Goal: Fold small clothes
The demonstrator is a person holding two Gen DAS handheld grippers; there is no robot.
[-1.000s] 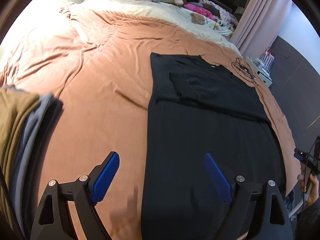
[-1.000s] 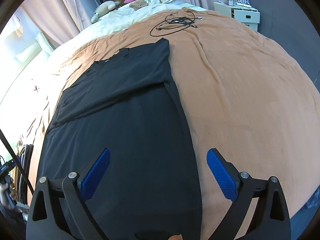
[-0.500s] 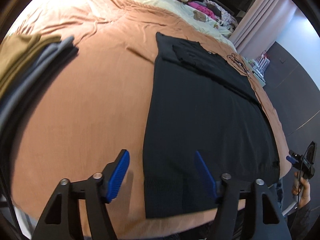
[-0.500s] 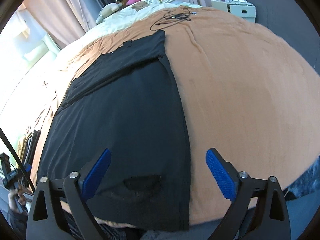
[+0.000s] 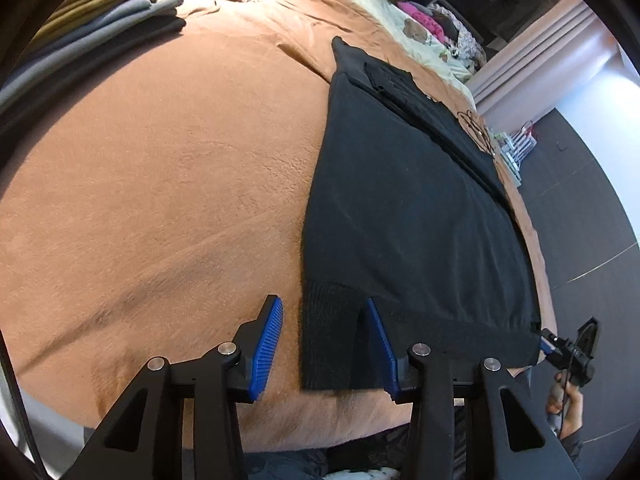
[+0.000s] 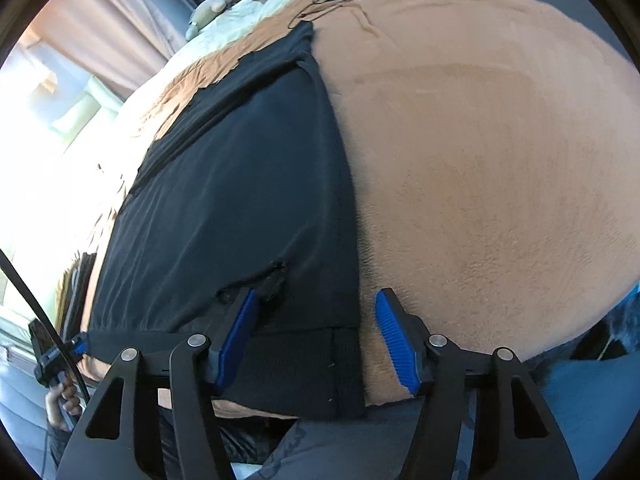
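A black top (image 5: pixel 404 216) lies flat on the tan blanket (image 5: pixel 168 184), its ribbed hem at the near bed edge. My left gripper (image 5: pixel 325 344) straddles the hem's left corner. Its jaws are closing: the right pad (image 5: pixel 380 344) puckers the cloth, while the left pad (image 5: pixel 270 344) stands clear of the edge. In the right wrist view my right gripper (image 6: pixel 316 338) straddles the black top's (image 6: pixel 240 184) right hem corner. Its jaws are closing too: the left pad (image 6: pixel 240 336) bunches a wrinkle, and the right pad (image 6: pixel 394 340) rests over bare blanket (image 6: pixel 500 184).
A stack of folded clothes (image 5: pixel 100 12) in olive, grey and dark sits at the far left of the bed. A black cable (image 6: pixel 332 0) lies beyond the top's collar. Plush toys (image 5: pixel 416 28) and pillows crowd the bed's far end. Dark floor lies to the right.
Both grippers have sunk and drawn back to the near hem, and both sets of jaws have narrowed. Each hem corner now lies between the pads, with the cloth starting to bunch.
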